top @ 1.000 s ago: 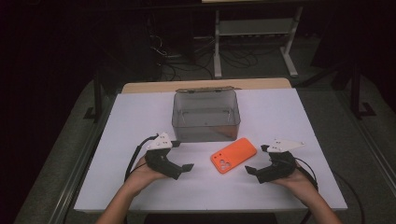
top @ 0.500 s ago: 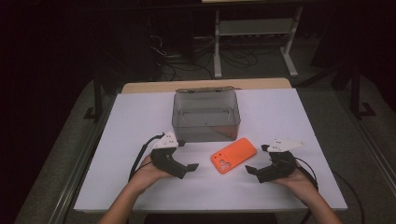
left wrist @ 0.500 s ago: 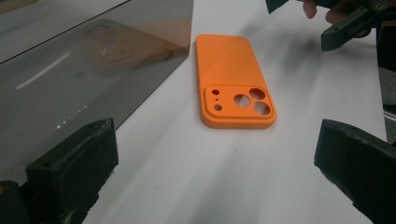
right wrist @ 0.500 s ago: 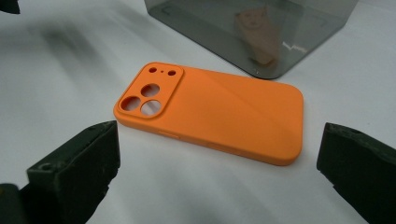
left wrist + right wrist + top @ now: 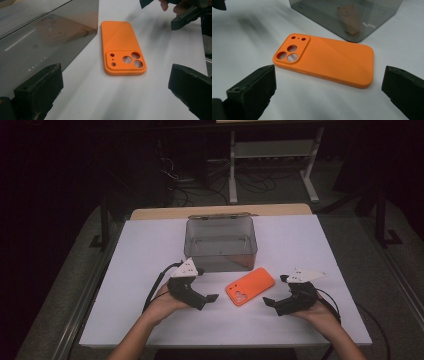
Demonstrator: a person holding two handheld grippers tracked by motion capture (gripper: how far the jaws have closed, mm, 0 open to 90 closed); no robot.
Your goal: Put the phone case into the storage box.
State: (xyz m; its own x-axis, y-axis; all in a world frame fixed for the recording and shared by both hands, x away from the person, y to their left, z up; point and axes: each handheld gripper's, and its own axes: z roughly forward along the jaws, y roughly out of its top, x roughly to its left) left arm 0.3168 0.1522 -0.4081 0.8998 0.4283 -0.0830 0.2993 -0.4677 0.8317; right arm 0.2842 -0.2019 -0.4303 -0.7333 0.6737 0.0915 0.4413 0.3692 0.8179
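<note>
Orange phone case [image 5: 249, 286], diagonal, cutouts near-left

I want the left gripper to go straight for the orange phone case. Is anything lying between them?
Nothing visible does. Bare white table lies between the open left gripper and the orange phone case. The smoky clear box sits beside that path, not across it.

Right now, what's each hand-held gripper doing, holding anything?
Left hand-held gripper: open, holding nothing, aimed at the orange phone case.
Right hand-held gripper: open, holding nothing, also facing the case.
</note>
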